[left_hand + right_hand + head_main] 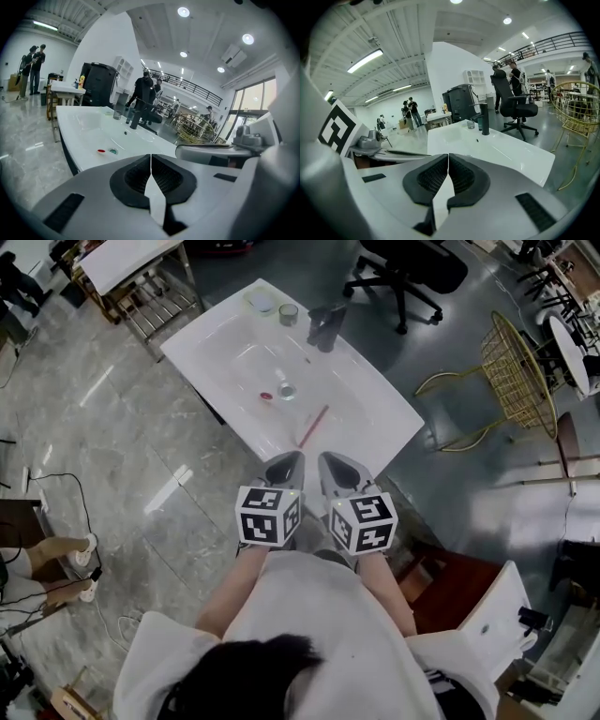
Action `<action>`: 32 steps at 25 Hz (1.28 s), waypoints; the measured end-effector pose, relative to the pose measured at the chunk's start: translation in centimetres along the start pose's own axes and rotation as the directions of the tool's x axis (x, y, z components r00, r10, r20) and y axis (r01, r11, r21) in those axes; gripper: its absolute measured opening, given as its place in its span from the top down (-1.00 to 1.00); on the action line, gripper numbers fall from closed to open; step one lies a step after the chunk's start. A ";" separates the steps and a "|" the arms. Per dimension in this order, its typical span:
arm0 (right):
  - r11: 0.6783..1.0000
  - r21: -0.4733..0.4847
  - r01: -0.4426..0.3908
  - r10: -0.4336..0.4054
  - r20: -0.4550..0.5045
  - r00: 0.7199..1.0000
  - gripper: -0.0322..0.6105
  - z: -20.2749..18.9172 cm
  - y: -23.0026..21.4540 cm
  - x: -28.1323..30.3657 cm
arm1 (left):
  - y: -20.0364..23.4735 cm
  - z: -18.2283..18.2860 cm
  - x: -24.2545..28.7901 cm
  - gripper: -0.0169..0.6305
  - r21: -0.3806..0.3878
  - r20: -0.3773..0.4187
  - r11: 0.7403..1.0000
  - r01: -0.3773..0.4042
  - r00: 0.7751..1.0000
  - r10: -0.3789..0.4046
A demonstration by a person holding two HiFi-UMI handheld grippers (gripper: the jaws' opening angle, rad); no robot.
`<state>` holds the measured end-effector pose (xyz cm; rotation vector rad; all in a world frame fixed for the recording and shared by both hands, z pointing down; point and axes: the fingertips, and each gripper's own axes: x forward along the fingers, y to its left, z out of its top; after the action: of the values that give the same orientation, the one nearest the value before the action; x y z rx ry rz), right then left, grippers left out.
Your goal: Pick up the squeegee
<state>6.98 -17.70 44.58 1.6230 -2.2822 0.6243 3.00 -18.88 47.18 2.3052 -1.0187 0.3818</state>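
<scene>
Your dark hair (246, 673) and white top (300, 615) fill the bottom of the head view, and past them you hold the two claws side by side, each with its marker cube (267, 515) facing up.

Your left claw (292, 459) is fully closed. In the left gripper view its black pads (140, 176) meet along one thin line with nothing between them. Your right claw (329, 461) is closed the same way, its pads (461, 176) pressed together on nothing.

The squeegee (312, 426) shows as a thin pinkish-red stick lying flat on the near edge of the white bench (375, 404). It sits just ahead of both claw tips, in the gap between the lines they point along, and touches neither. Its near end lies closer to your left claw; its far end slants away toward your right claw's side.

Further ahead of the claws, in the sink (248, 357), a small red piece (266, 396) lies just beside the drain (286, 390), on the left claw's side of the squeegee. Beyond them, at the far edge of the bench, stand a dark tap (325, 326) and a cup (289, 313). Well off to your right claw's side, a gold wire chair (516, 371) stands on the floor.
</scene>
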 end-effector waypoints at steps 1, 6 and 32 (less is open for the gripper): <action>1.000 0.005 0.005 -0.005 0.000 1.000 0.81 0.1 0.0 0.5 | 0.4 0.2 0.2 0.86 0.004 -0.005 1.000 0.007 1.000 -0.007; 0.999 0.001 0.036 -0.036 -0.013 0.999 0.81 0.5 0.2 2.3 | 2.2 1.1 1.1 0.86 0.012 -0.021 0.999 0.036 0.999 -0.036; 0.994 -0.102 -0.034 0.016 -0.173 0.985 0.81 1.1 -3.0 10.9 | 8.1 3.8 5.3 0.86 -0.039 -0.028 0.996 -0.084 0.996 0.083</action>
<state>6.15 -28.06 49.12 1.4359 -2.1757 0.6147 0.58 -28.61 49.85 2.2213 -1.1028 0.4203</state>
